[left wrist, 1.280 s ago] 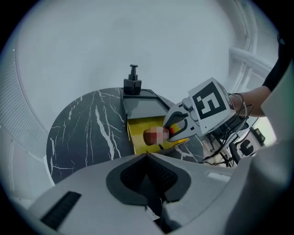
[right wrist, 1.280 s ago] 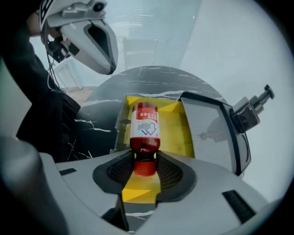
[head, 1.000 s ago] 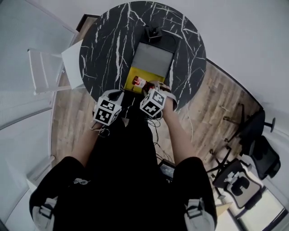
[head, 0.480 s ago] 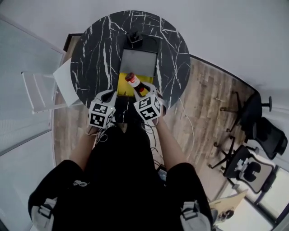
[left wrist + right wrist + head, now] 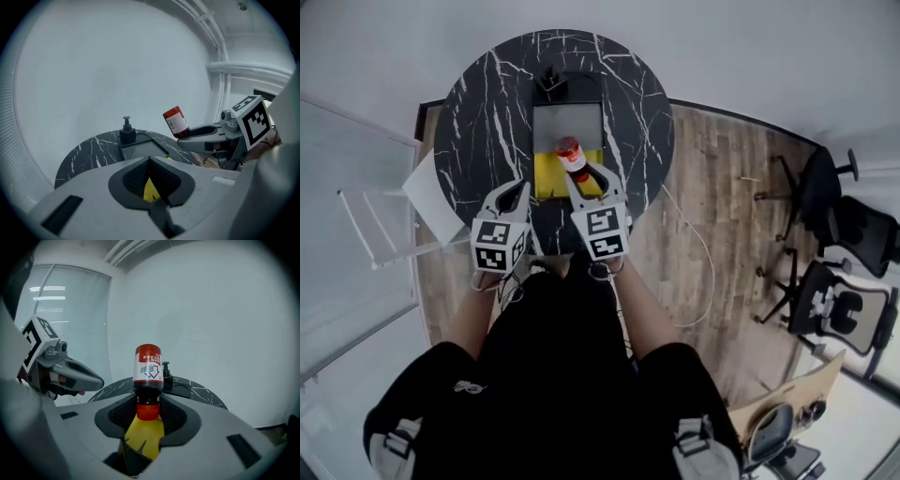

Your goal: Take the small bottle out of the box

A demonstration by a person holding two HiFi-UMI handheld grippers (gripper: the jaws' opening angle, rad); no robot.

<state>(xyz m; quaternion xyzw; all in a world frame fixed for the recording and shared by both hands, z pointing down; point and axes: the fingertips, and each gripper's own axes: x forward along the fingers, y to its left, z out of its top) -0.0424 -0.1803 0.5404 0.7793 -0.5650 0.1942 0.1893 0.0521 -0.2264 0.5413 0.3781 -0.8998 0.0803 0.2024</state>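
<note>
Right gripper [image 5: 148,404]: grey, matt jaws with meshed dark pads, clamped on the neck of the small bottle [image 5: 148,369] just above its red cap [image 5: 148,411]. The bottle is a dark cylinder with a red-and-white label, base pointing away from the gripper, held in the air clear of the box [image 5: 546,178]. Left gripper [image 5: 150,161]: jaw tips meeting, nothing between them. It is level with the right one and just beside it. Box: one, rectangular, yellow inside with a flat grey panel beyond it, lying on the round black table [image 5: 483,112], which is white-veined like marble. One black pump dispenser [image 5: 549,80] stands at the box's far end. The table rim is bare all round – wooden floor [image 5: 712,206] lies open to the right.
</note>
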